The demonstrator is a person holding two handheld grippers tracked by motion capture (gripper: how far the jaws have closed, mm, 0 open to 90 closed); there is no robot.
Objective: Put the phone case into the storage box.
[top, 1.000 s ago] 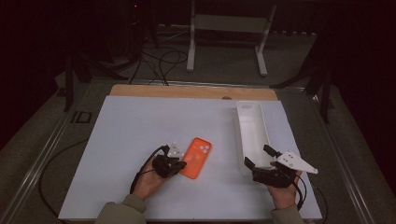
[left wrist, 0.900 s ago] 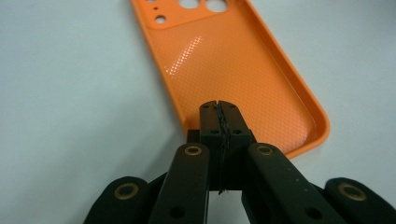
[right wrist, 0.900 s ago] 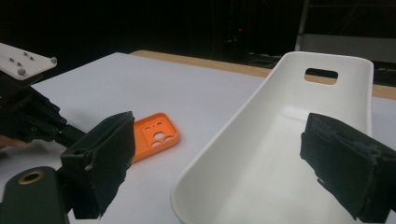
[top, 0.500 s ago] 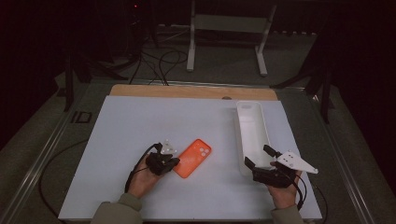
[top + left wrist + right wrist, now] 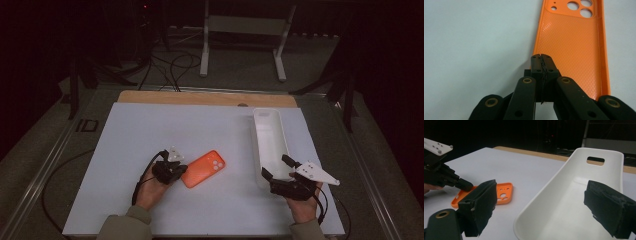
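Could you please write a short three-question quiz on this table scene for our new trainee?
1. True or false: the left gripper has its jaws shut at the near end of the orange phone case.
2. What is the right gripper open around: A) the phone case, B) the near end of the white tray, C) a cable?
3. Fill in: the phone case lies with its hollow side facing ____.

Key: 1 true; 2 B; 3 up.
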